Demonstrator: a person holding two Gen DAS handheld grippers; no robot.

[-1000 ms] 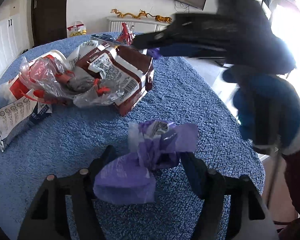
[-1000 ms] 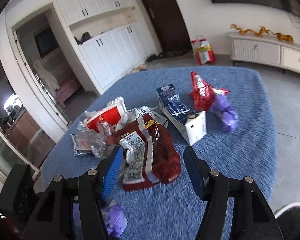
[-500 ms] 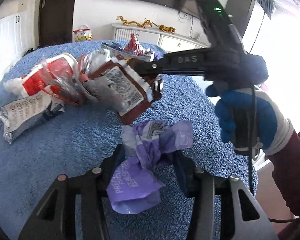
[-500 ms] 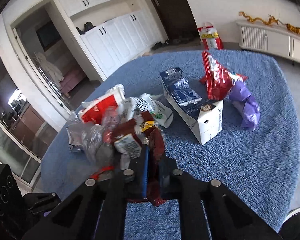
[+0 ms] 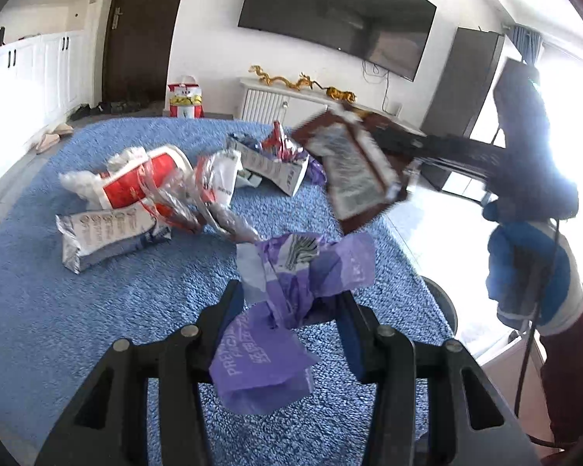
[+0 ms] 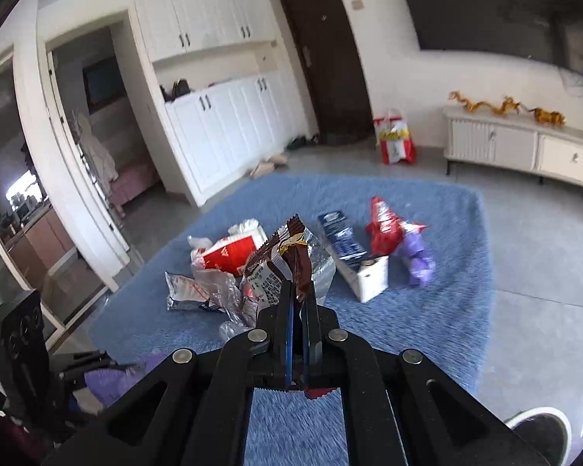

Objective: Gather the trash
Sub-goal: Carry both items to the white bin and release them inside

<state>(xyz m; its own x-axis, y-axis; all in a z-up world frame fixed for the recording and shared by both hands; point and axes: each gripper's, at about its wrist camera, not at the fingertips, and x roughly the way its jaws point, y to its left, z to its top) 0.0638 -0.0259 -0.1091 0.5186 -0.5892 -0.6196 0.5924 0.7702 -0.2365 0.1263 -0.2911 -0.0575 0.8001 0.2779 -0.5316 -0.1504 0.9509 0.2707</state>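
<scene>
A: What are the two grippers carrying at this point?

B: The left gripper [image 5: 289, 312] is pinching a crumpled purple plastic wrapper [image 5: 287, 295] between its blue pads, jaws set narrow around the bunched middle, and the wrapper is hanging clear of the blue shaggy cloth [image 5: 97, 310] covering the table. The right gripper [image 6: 298, 306] is clamping a brown foil snack bag [image 6: 281, 268] with its jaws nearly touching, and in the left view that bag is dangling in the air beside the person's blue-gloved hand [image 5: 524, 272].

A: So how far along is the collecting?

B: I'm judging it as early. Only these two pieces are off the table, and no bin or trash bag is showing in either view, so nothing looks deposited yet.

A: And what is lying there to be picked up?

B: Quite a lot. A red and white crushed paper cup [image 5: 136, 178], a silver and white flat foil pouch [image 5: 105, 239] and some clear crinkled plastic film [image 6: 217, 291] are sitting close together in one pile. Farther off, a blue and white milk carton [image 6: 353, 264] is lying on its side, with a red foil wrapper [image 6: 384, 225] and a second purple wrapper [image 6: 418, 260] just beside it.
</scene>
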